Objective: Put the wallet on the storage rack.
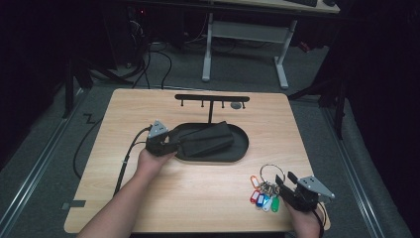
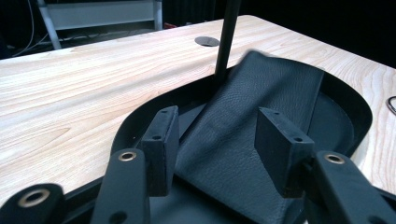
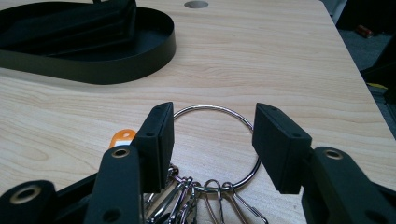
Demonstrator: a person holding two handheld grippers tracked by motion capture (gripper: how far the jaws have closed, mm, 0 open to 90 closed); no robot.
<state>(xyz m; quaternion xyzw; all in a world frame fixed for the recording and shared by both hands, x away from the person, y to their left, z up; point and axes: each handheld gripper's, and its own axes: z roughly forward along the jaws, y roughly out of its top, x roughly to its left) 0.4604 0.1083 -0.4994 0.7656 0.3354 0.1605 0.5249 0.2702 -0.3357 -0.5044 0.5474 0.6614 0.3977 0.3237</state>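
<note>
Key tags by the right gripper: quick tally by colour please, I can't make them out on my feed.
Going by the high view, beside the big ring:
Orange tag: 1
Red tag: 1
Blue tag: 1
White tag: 1
Green tag: 1
Total: 5 tags. They overlap, so another could be hidden underneath.

No writing, brand, number or sign can be read anywhere here. The small coloured plastic key tags (image 1: 262,198) on the metal ring, at about five o'clock on the table, show label windows too small to read.
</note>
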